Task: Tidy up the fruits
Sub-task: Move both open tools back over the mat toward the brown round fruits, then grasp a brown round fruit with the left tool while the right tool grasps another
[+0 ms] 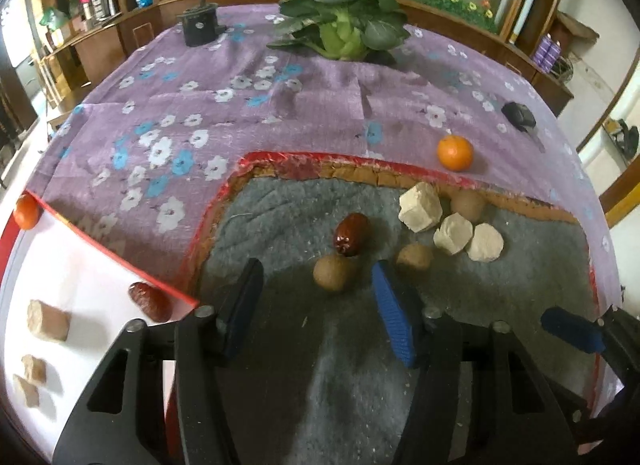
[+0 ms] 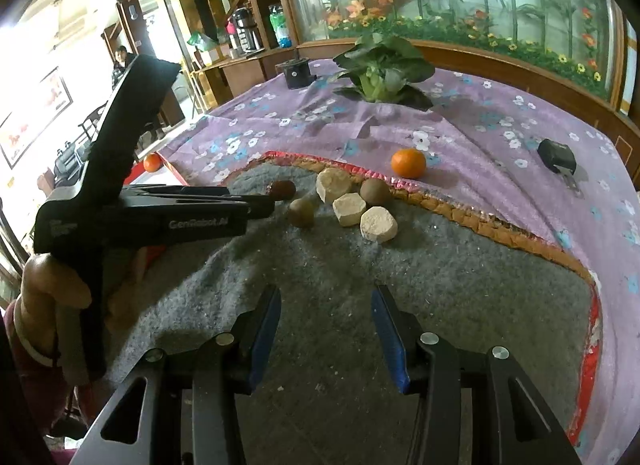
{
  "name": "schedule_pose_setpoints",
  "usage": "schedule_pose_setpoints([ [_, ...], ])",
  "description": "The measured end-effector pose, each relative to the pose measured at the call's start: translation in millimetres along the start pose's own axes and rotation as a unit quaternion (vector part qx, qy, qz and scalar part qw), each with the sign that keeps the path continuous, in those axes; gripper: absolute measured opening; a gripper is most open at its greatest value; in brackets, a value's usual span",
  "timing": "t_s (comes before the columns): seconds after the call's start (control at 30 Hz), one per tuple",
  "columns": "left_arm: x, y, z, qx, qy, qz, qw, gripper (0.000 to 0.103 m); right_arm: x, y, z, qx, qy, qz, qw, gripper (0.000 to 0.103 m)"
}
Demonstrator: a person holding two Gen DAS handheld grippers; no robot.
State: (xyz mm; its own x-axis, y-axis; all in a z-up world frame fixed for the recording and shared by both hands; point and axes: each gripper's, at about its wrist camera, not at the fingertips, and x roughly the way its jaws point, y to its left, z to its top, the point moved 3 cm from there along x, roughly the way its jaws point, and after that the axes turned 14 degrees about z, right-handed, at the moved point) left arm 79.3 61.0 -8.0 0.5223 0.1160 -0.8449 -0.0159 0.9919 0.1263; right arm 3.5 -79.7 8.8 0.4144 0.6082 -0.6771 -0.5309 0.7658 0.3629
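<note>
On the grey felt mat (image 1: 280,205) lie a dark red date (image 1: 352,234), three brown round fruits and three pale chunks (image 1: 420,207). My left gripper (image 1: 316,285) points down at the mat with its jaws apart. The nearest brown fruit (image 1: 334,271) sits between its fingertips, and the pads do not touch it. From the right wrist view the left gripper (image 2: 270,201) comes in from the left, beside the date (image 2: 282,189). My right gripper (image 2: 326,305) stands open over bare mat with nothing between its fingers. An orange (image 1: 455,152) rests on the purple cloth beyond the mat.
A white tray (image 1: 80,265) at the left holds a red date (image 1: 149,302), tan chunks (image 1: 48,320) and an orange (image 1: 27,211) at its far edge. On the floral cloth are a leafy green vegetable (image 1: 344,25), a black box (image 1: 199,25) and a black key (image 1: 519,115).
</note>
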Motion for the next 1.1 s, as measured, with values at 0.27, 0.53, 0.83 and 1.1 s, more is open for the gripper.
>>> schedule_pose_setpoints([
  [0.27,-5,0,-7,0.008,0.0,-0.022,0.9997,0.021,10,4,15,-0.005,-0.009,0.019,1.0,0.046],
  [0.53,-24,17,-16,-0.005,-0.014,-0.026,0.9995,0.021,47,5,36,0.0,0.004,0.031,1.0,0.046],
  [0.83,-36,20,-23,-0.004,-0.026,-0.021,0.9994,0.021,78,-1,50,0.002,0.018,0.021,1.0,0.039],
  [1.1,-36,23,-23,-0.008,-0.03,-0.001,0.9995,0.021,89,0,54,-0.012,0.026,-0.003,1.0,0.022],
])
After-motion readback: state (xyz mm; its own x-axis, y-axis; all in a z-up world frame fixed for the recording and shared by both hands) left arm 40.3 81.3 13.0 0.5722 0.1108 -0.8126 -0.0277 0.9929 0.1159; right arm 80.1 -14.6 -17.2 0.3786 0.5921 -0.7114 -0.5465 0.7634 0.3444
